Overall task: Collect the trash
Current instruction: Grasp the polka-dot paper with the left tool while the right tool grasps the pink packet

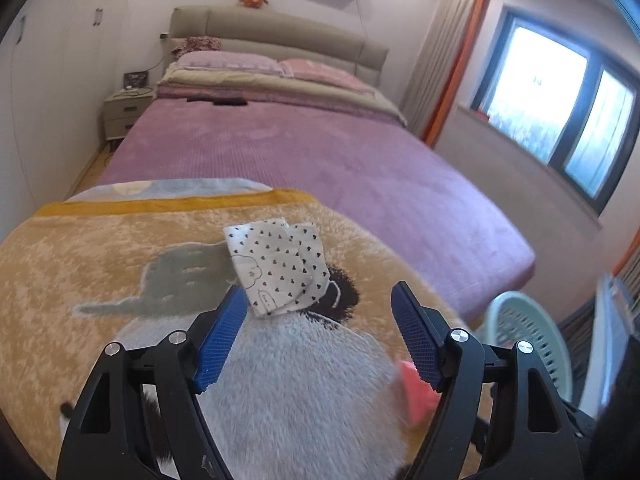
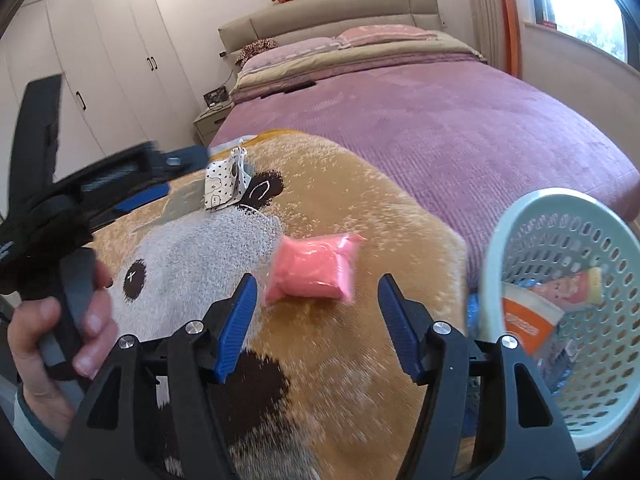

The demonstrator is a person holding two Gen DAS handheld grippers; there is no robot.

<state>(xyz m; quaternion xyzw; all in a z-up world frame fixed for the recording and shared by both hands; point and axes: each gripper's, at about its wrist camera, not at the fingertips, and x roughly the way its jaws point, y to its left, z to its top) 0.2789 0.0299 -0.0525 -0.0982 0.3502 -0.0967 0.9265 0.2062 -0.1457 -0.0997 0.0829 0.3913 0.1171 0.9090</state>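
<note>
Trash is what remains on the bed: in the left wrist view a white packet with small black hearts lies on the plush blanket, just ahead of the left tongs and nearer to their left finger. These tongs stand wide apart and grasp nothing. A pink thing shows blurred low beside their right finger. Beyond the tongs the purple bed runs to the headboard, and a window is at the right.

In the right wrist view the pink packet lies on the blanket between and just ahead of the right tongs, which are also released and empty. To their right a pale green basket already keeps some wrappers, so part of the task seems done; two packets are left. White wardrobes stand at the far left.
</note>
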